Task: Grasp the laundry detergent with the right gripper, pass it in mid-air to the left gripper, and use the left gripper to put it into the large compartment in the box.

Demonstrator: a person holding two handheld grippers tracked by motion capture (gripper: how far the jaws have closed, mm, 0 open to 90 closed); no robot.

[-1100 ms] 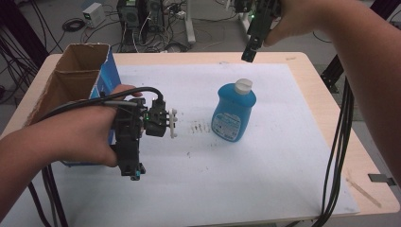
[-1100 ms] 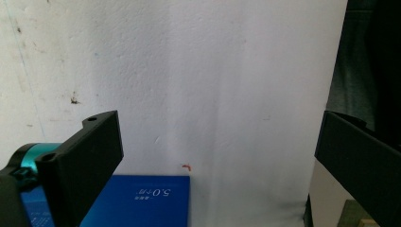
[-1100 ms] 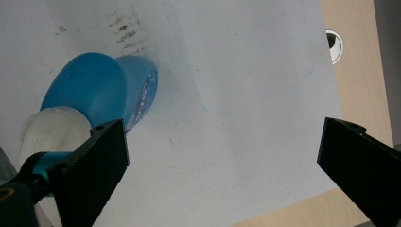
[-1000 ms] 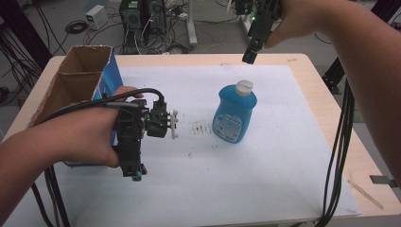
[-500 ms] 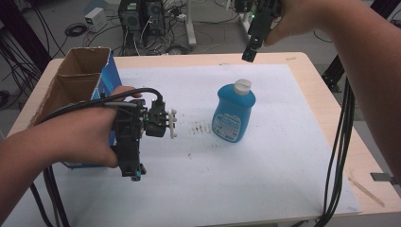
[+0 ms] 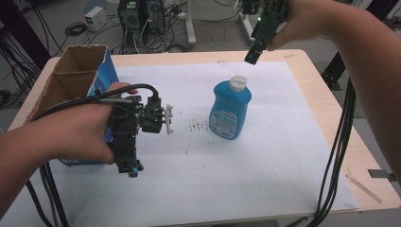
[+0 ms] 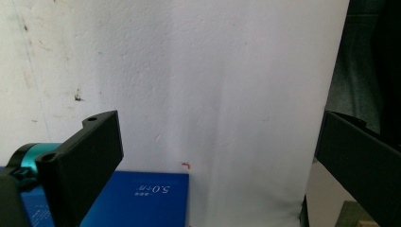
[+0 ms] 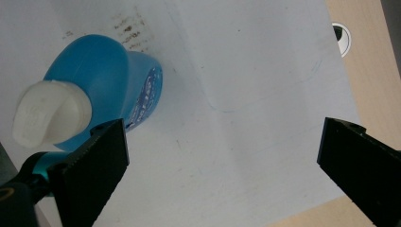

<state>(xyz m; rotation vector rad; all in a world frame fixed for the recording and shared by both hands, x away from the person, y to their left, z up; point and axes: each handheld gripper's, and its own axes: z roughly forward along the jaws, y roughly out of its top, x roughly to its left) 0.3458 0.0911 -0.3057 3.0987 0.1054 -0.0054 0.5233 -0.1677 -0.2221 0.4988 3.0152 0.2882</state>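
Where the pale wooden surface (image 6: pixel 326 101) carries a matte white foam sheet (image 6: pixel 265 156), an open brown cardboard box (image 6: pixel 71 75) with blue sides stands far left. Mid-sheet stands a glossy, rounded blue bottle (image 6: pixel 230 113) with a white cap. Left gripper (image 6: pixel 130 163) and right gripper (image 6: pixel 250 56) both hold their jaws wide, empty.

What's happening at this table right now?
A person holds a gripper in each hand over a white mat. The right gripper hangs open above and behind an upright blue bottle with a white cap, not touching it. The left gripper, also open, is low beside an open cardboard box at the table's left edge. Neither holds anything.
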